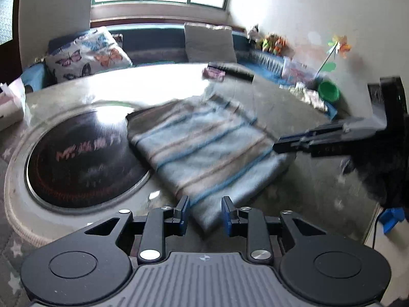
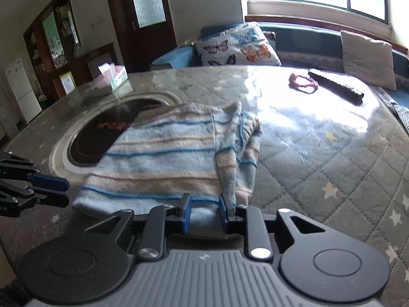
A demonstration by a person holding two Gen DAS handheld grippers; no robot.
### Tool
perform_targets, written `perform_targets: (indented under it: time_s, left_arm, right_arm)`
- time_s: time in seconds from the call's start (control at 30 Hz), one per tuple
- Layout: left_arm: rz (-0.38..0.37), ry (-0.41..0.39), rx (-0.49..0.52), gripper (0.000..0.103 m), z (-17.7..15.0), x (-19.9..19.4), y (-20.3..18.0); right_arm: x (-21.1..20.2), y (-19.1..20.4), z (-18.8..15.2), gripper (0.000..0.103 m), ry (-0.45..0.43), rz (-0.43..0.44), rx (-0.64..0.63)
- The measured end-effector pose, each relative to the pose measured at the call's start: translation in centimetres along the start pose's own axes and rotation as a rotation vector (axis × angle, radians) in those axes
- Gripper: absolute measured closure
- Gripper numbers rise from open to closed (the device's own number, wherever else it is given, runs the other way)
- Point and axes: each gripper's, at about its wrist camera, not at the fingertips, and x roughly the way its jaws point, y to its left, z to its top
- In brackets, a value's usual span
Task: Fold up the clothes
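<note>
A folded light-blue garment with tan and blue stripes (image 1: 204,151) lies on the table, partly over the round black cooktop (image 1: 81,158). My left gripper (image 1: 205,213) is open at the garment's near corner, and the cloth shows between its fingers without being pinched. In the right wrist view the same garment (image 2: 163,158) has a sleeve folded over its right side. My right gripper (image 2: 204,215) is open over the garment's near edge. Each gripper shows in the other's view: the right gripper (image 1: 291,144) beside the garment's right edge, the left gripper (image 2: 51,190) by its left corner.
The table (image 2: 319,158) has a quilted grey star-patterned cover under a glossy sheet. A black remote (image 2: 334,85) and a pink hair tie (image 2: 303,81) lie at the far side, a tissue box (image 2: 112,75) at the far left. Cushions (image 2: 237,46) line a bench under the window.
</note>
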Motion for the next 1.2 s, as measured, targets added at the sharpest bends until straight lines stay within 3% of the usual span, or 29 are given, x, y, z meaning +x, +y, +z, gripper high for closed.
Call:
perform_targets:
  time_s: [0.2, 0.5, 0.77, 0.9, 0.97, 1.03, 1.2]
  left_arm:
    - [0.014, 0.063, 0.007, 0.072, -0.6, 2.2, -0.1]
    - [0.011, 0.056, -0.001, 0.072, -0.5, 2.1, 0.4]
    - [0.031, 0.046, -0.014, 0.072, 0.0, 1.7, 1.4]
    - [0.055, 0.015, -0.059, 0.072, 1.5, 2.3, 2.0]
    - [0.061, 0.004, -0.098, 0.071, 2.3, 2.7, 2.5]
    - [0.071, 0.003, -0.128, 0.071, 2.9, 3.2, 3.0]
    - [0.058, 0.024, -0.178, 0.071, 3.5, 4.3, 3.7]
  right_arm:
    - [0.7, 1.0, 0.1, 0.073, 0.005, 0.013, -0.023]
    - [1.6, 0.5, 2.5, 0.072, -0.057, 0.009, 0.006]
    - [5.2, -1.5, 2.9, 0.074, -0.041, -0.082, 0.077]
    - [5.2, -2.0, 3.2, 0.072, -0.06, -0.123, 0.099]
    - [5.4, -2.4, 3.3, 0.062, -0.066, -0.141, 0.113]
    - [5.7, -2.6, 3.2, 0.06, -0.068, -0.15, 0.125]
    - [6.3, -3.7, 2.9, 0.065, -0.064, -0.119, 0.197]
